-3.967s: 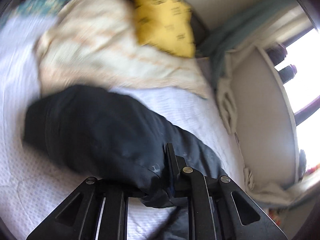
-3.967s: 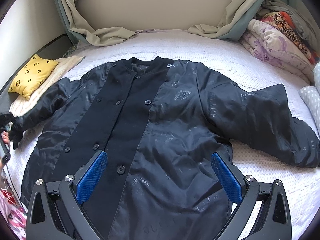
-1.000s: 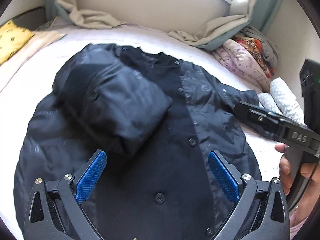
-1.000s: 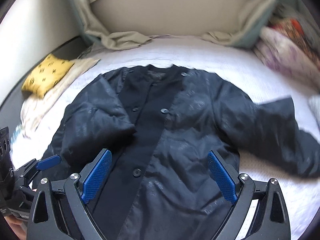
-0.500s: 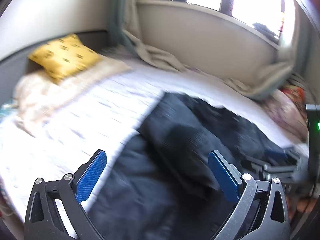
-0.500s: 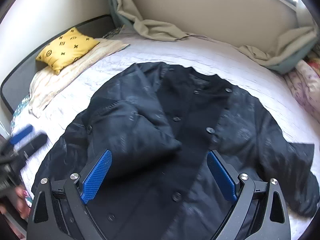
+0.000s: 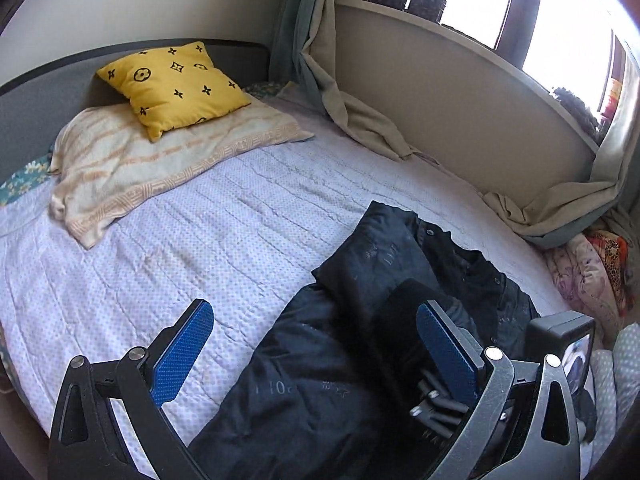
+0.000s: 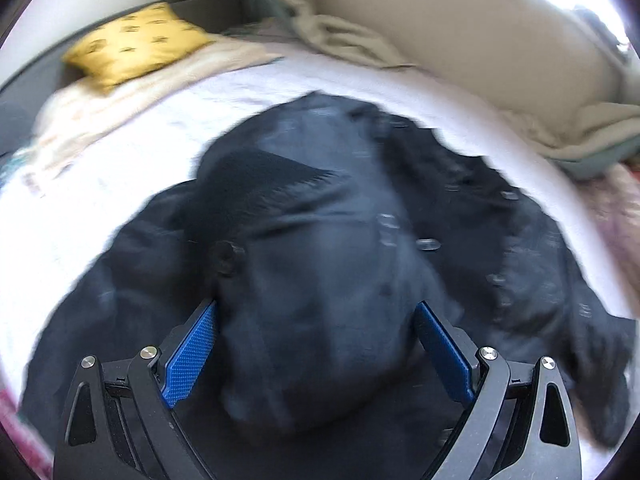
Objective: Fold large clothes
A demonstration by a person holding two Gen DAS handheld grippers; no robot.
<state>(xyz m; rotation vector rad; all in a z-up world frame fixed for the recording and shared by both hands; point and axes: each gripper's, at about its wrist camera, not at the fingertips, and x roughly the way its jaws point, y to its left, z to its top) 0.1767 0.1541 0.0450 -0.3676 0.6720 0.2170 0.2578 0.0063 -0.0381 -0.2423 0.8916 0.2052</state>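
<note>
A black button-front jacket (image 8: pixel 460 216) lies face up on the white quilted bed (image 7: pixel 208 248). Its left sleeve (image 8: pixel 304 240) is folded inward across the chest. My right gripper (image 8: pixel 316 356) is open and hovers low over that folded sleeve, the cloth bulging between the blue pads (image 8: pixel 192 352); this view is blurred. My left gripper (image 7: pixel 316 356) is open at the jacket's (image 7: pixel 320 384) left edge, one pad over quilt, the other over black cloth. Part of the right gripper's body (image 7: pixel 560 340) shows behind it. The right sleeve is out of sight.
A yellow pillow (image 7: pixel 172 84) rests on a striped beige towel (image 7: pixel 132 164) at the bed's head. Curtains (image 7: pixel 360 120) drape onto the mattress below the window ledge (image 7: pixel 460 36). Folded floral bedding (image 7: pixel 588 272) is piled at the far right.
My left gripper, shut on the sleeve cuff four seconds ago, has laid the sleeve across the jacket and opened, then swung left. My right gripper has dropped closer to the folded sleeve.
</note>
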